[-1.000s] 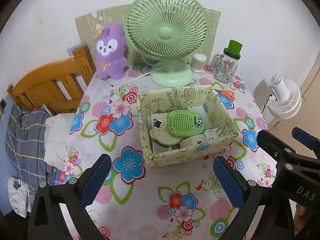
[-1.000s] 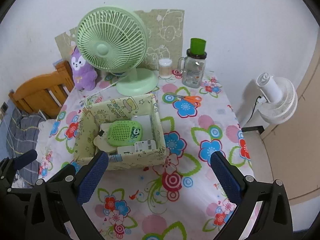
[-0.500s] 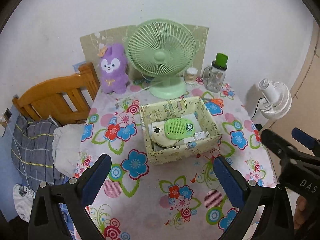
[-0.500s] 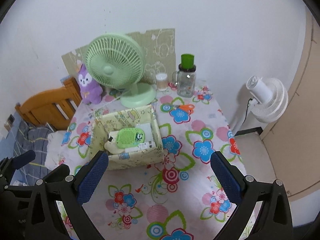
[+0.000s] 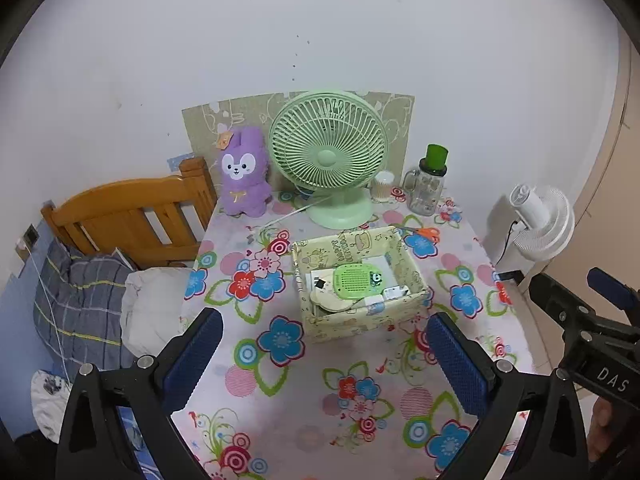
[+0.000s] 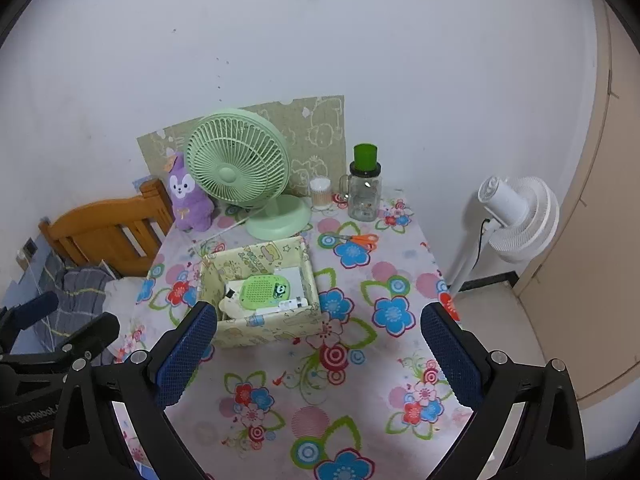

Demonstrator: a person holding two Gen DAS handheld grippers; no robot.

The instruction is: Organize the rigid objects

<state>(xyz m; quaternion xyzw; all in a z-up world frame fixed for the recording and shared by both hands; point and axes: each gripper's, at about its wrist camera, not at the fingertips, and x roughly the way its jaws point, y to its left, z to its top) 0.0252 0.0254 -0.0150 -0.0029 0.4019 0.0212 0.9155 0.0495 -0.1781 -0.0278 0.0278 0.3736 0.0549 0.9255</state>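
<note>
Above the near edge of the table, the left gripper and right gripper both hang wide open and empty. Well ahead sits the box, holding a green gadget and other small items. Only scissors lie loose beyond it. The sorting looks nearly done; fetching them would call for a long reach past the box.

bare flowered tablecloth lies open before the patterned box, while the green desk fan, plush rabbit and jar crowd the far edge.
</note>
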